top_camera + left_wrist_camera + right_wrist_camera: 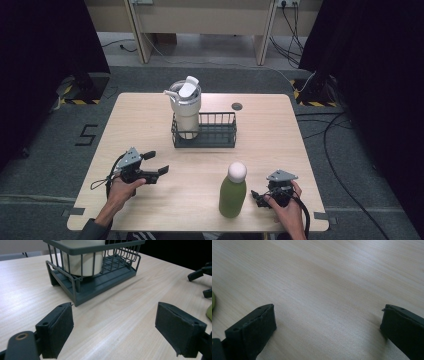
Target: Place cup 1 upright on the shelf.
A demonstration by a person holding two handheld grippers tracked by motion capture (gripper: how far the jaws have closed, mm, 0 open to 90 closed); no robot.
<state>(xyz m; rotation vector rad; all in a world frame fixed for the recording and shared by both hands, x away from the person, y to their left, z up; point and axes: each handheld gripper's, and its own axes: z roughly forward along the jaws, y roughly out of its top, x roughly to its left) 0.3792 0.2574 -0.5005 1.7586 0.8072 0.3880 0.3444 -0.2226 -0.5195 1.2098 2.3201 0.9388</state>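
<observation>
front: basket (pixel 204 131) blocks | right: bottle (pixel 233 190) | between: bare table (pixel 195 170)

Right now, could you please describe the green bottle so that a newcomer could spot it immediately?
On the wooden table, look at the near edge, just left of the right gripper. The green bottle stands upright there, alone; unlike the cream tumbler in the wire basket, it has a round white cap.

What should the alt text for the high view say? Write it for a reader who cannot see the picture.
A person's two open grippers, left gripper and right gripper, rest near the front of a light wooden table. A green bottle with a white round cap stands beside the right one, and a cream tumbler stands in a dark wire basket behind.
</observation>
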